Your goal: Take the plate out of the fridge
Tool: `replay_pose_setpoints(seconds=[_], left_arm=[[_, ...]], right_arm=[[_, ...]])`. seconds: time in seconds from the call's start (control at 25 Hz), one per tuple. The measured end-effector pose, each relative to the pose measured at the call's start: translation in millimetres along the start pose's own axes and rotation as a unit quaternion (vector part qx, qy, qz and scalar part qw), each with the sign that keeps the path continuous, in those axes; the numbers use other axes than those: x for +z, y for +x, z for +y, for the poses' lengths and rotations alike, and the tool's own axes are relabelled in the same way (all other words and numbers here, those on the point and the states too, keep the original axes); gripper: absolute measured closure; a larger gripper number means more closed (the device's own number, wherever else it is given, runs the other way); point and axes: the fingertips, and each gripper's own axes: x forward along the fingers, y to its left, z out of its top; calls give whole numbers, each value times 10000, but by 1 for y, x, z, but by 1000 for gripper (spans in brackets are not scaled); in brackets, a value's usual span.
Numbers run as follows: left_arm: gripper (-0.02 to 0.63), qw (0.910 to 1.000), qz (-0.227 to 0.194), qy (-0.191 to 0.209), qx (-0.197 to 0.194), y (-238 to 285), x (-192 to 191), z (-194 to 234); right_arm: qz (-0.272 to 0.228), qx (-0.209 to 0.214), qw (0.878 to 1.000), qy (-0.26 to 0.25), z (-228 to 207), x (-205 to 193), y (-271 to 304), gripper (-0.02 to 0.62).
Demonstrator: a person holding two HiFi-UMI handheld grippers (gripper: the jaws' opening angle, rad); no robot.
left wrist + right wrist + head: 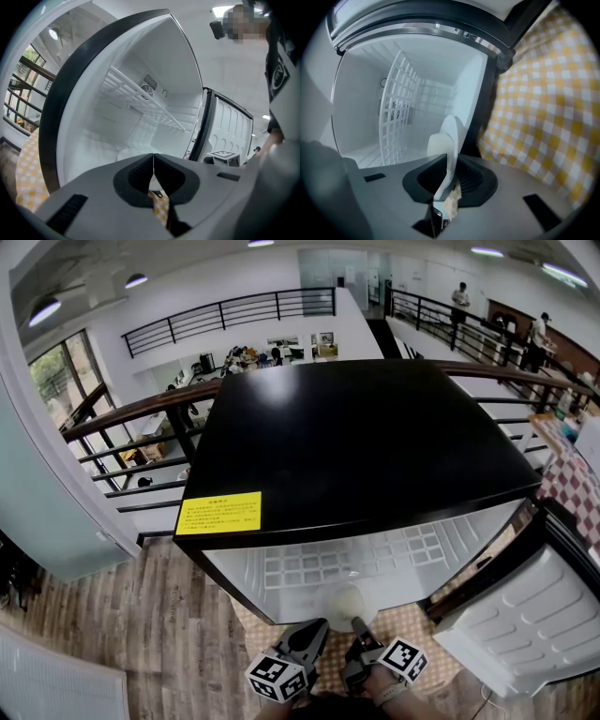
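Note:
A small black fridge (356,446) stands open, its white inside lit. At its mouth is a white plate (349,604). My right gripper (360,626) is shut on the plate's near rim. In the right gripper view the plate (451,136) stands edge-on between the pads, with my right gripper (446,183) clamped on it in front of the fridge (417,70). My left gripper (315,632) sits just left of the plate. In its own view the left gripper (153,161) is shut with nothing between the pads, facing the fridge (93,126).
The fridge door (534,615) hangs open at the right. A white wire shelf (398,108) crosses the inside. A yellow-checked mat (398,620) lies under the fridge on a wooden floor (141,634). Railings (141,427) run behind.

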Motion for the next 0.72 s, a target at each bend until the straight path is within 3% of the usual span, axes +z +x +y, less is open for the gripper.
replay_pose_setpoints(seconds=[0.72], left_arm=[[597,10000,74,17,-52,-3,0,1]], right_arm=[[-43,350,9991,215,-1,-1,2,545]])
